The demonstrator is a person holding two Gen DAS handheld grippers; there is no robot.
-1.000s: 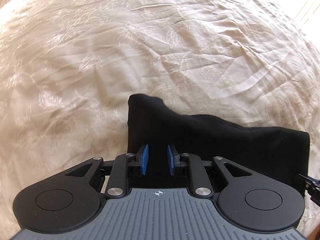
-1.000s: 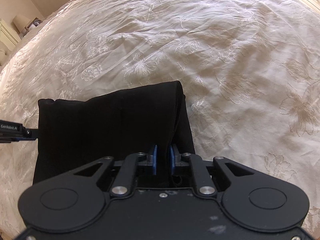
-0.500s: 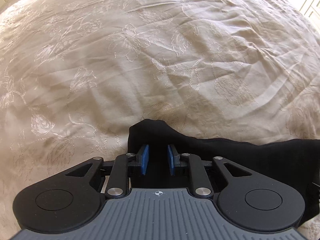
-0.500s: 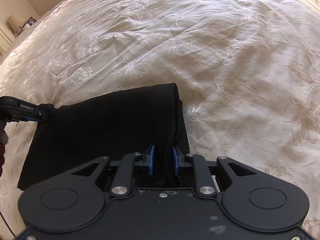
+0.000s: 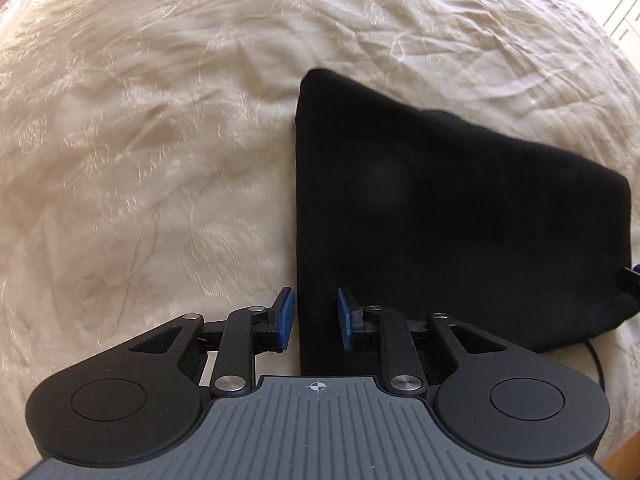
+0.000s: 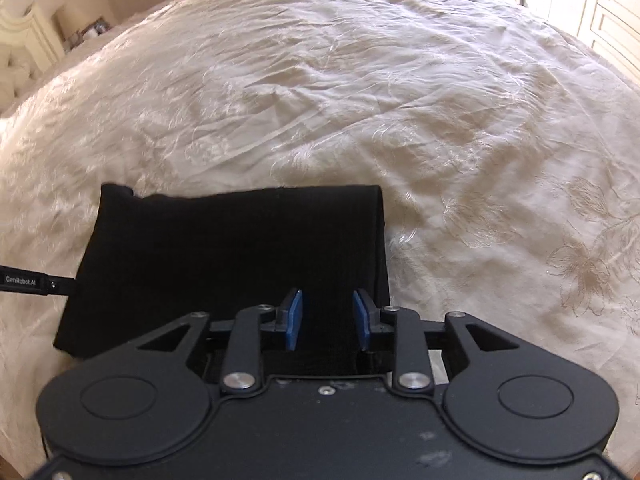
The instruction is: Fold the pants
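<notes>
The black pants [image 5: 460, 216] lie folded into a compact block on the cream bedspread [image 5: 140, 140]. My left gripper [image 5: 314, 316] is open, its blue pads apart, straddling the near left edge of the pants without pinching them. In the right wrist view the pants [image 6: 232, 248] lie flat, and my right gripper [image 6: 326, 318] is open over their near right part, pads clear of the cloth. The left gripper's tip [image 6: 36, 282] shows at the pants' left edge.
The embroidered bedspread [image 6: 360, 100] is wrinkled and stretches away on all sides. A headboard and a nightstand [image 6: 32, 40] stand at the far left. White cabinet doors [image 6: 612, 12] stand at the far right.
Both grippers have opened and let go of the pants. Both have drawn back a little, and the folded pants now rest flat on the bed.
</notes>
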